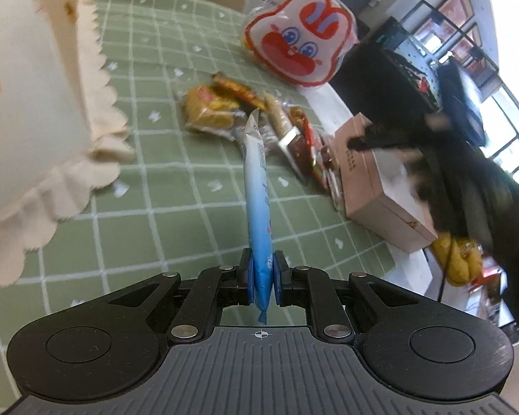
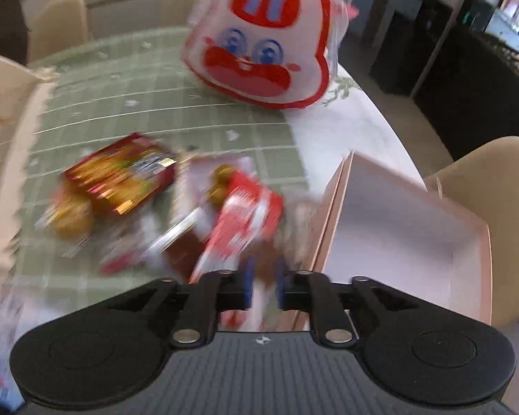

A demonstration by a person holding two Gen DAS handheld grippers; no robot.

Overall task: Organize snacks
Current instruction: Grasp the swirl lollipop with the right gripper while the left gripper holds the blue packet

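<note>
Left wrist view shows our left gripper (image 1: 262, 276) pinching a slim blue-and-white snack stick (image 1: 257, 204) by its near end, the packet pointing away over the green checked tablecloth (image 1: 176, 186). Beyond it, a loose pile of snacks (image 1: 252, 117) lies on the cloth, with a pink box (image 1: 373, 186) just to the right and a rabbit-face bag (image 1: 299, 39) far behind. A cream fabric basket (image 1: 34, 97) stands at the left. Our right gripper (image 2: 263, 288) has its pads drawn close together, and blur hides whether the red-and-white packet (image 2: 245, 218) is caught between them. We judge sorting barely begun: the box looks empty and most snacks remain heaped.
</note>
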